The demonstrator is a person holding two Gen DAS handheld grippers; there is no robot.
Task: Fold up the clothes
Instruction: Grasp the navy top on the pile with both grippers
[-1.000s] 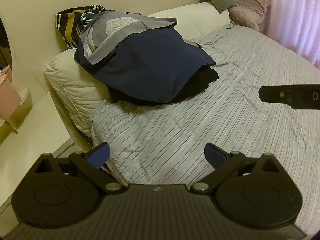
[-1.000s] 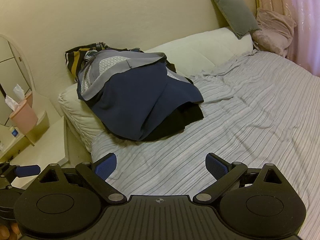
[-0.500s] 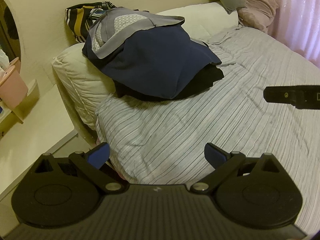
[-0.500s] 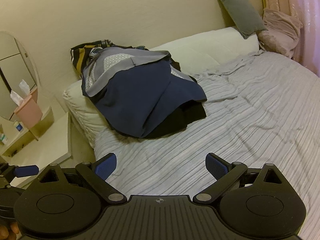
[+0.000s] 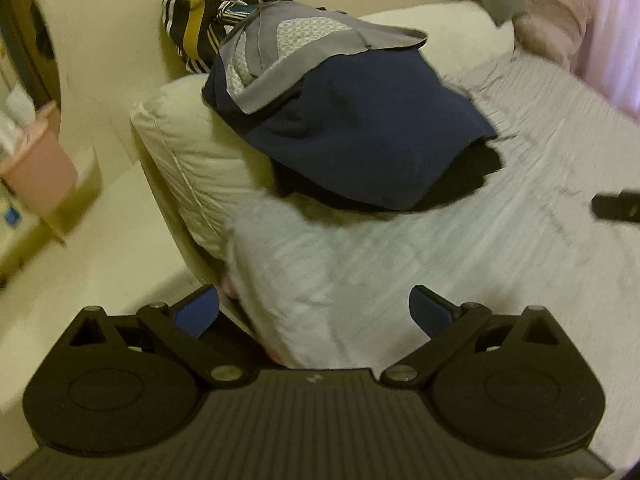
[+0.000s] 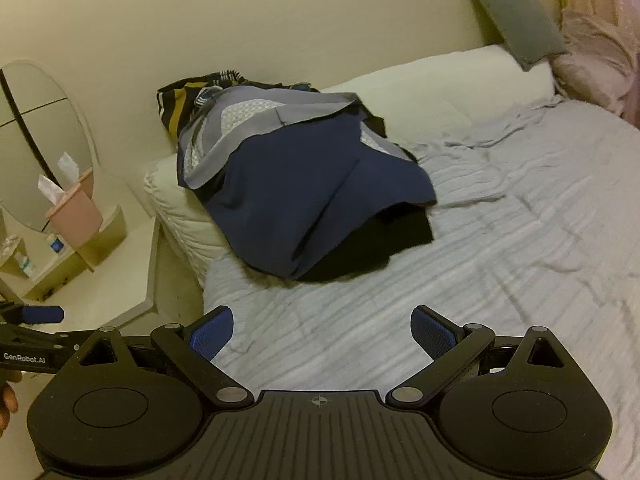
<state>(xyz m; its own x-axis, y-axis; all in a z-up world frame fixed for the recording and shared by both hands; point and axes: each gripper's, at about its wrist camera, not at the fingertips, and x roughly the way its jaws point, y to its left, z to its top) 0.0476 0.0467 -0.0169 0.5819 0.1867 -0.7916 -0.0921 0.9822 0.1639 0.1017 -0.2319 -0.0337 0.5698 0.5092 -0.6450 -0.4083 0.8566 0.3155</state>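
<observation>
While both grippers' fingers stay spread and empty, the clothes pile (image 5: 352,120) has drifted rightward in view.

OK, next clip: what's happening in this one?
A person holding a gripper in each hand faces a bed with a heap of unfolded clothes on the pillow: a navy garment on top, a black one beneath and a striped one behind. The left gripper and right gripper are both open, empty, and short of the pile. No folding has started.
</observation>
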